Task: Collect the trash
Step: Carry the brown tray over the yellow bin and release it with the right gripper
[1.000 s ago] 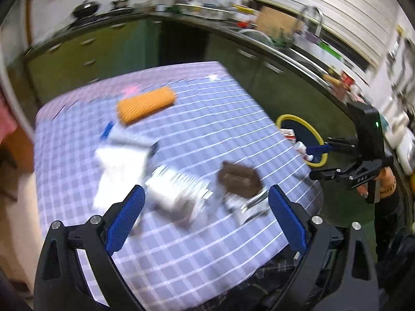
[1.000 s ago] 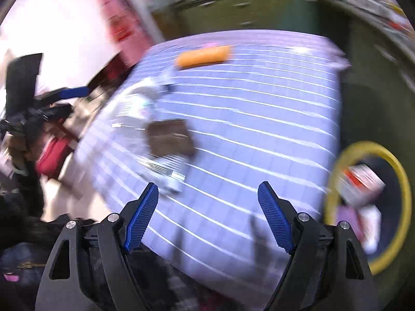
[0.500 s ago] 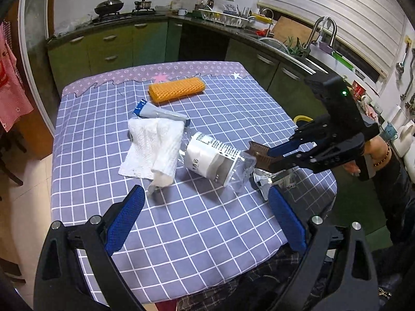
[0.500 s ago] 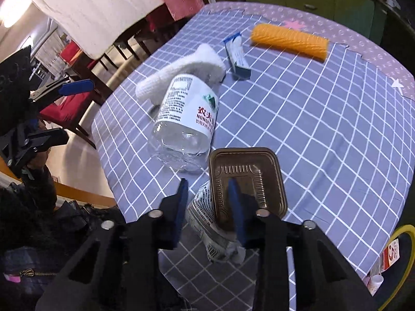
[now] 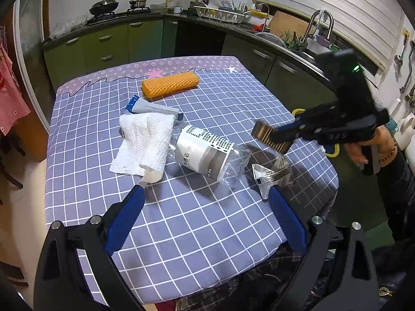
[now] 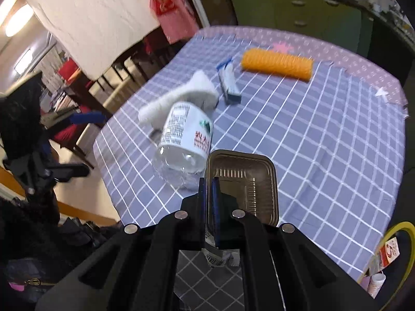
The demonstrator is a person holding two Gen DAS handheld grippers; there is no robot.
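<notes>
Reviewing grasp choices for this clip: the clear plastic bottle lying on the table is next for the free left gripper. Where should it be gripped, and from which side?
Probably across the labelled middle of the bottle, coming from above. It lies on its side, so its round body offers two opposite walls there. The left gripper is open, and the paper towel crowds the neck end.

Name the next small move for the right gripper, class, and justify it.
Probably swing the brown tray right and over the yellow-rimmed bin. The right gripper is shut on the tray's edge, lifted off the table, and the bin already holds trash.
</notes>
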